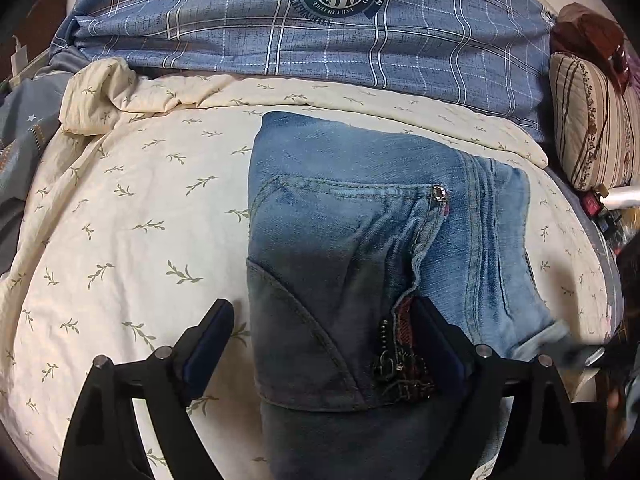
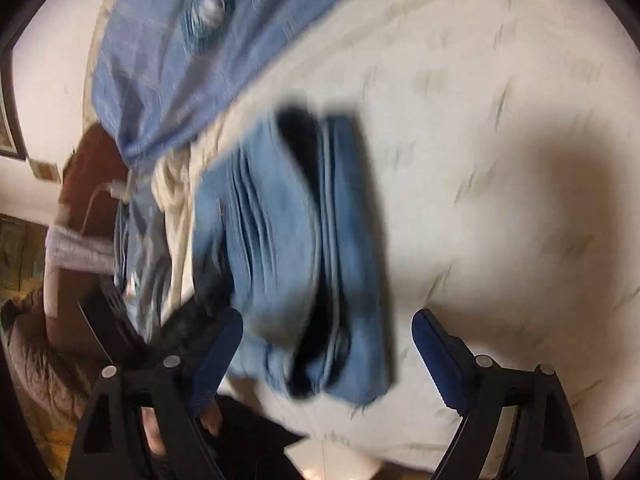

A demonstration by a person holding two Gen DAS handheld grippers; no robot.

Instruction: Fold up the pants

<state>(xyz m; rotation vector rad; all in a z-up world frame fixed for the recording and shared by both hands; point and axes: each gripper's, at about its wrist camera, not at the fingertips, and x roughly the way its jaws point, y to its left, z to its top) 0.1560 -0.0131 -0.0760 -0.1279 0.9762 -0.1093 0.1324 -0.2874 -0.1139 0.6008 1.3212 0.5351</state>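
Observation:
A pair of blue jeans lies folded into a compact block on a cream bedspread with a leaf print. My left gripper is open wide over the near end. One finger is on the bedspread just left of the denim, and the other rests by the zipper. The right wrist view is blurred. It shows the folded jeans from the side, with their near end between the fingers of my right gripper. That gripper is open, and its right pad stands off the cloth.
A blue plaid quilt is bunched along the far side of the bed. A striped pillow lies at the right. Small items sit past the right edge. A person's hand shows below the right gripper.

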